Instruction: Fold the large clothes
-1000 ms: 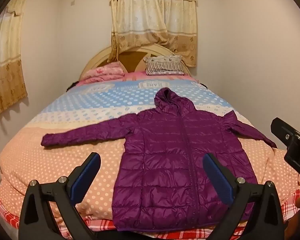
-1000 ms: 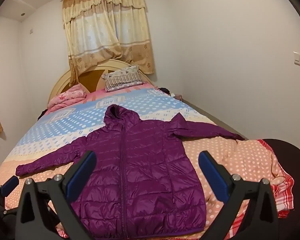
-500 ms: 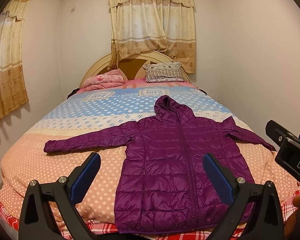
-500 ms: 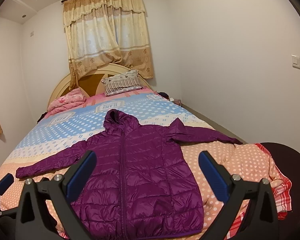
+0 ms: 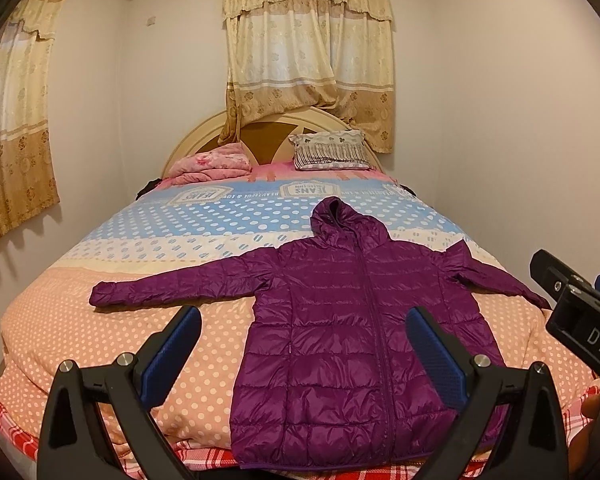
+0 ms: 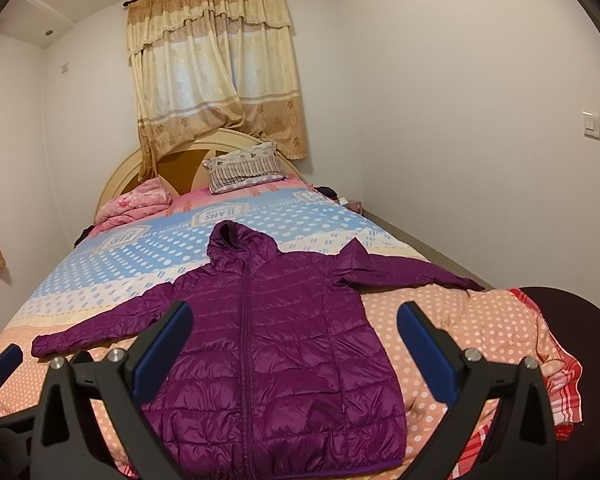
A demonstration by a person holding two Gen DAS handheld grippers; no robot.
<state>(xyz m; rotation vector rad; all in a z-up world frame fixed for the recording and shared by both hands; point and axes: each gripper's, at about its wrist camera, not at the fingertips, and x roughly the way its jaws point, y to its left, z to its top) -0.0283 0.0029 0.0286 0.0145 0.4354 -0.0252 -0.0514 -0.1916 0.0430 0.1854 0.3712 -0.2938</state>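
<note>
A purple hooded puffer jacket (image 5: 340, 320) lies flat, front up and zipped, on the bed, hood toward the headboard and both sleeves spread out. It also shows in the right wrist view (image 6: 268, 340). My left gripper (image 5: 304, 344) is open and empty, held above the foot of the bed over the jacket's lower left part. My right gripper (image 6: 294, 338) is open and empty, above the jacket's lower right part. The right gripper shows at the right edge of the left wrist view (image 5: 580, 312).
The bed has a dotted peach and blue quilt (image 5: 160, 240). A pink blanket (image 5: 208, 166) and a striped pillow (image 5: 330, 150) lie by the headboard. Walls stand close on both sides. A dark round chair seat (image 6: 572, 320) is at the bed's right corner.
Both grippers have risen and tilted up, so the jacket sits lower in each view and more ceiling shows. The jacket has not moved.
</note>
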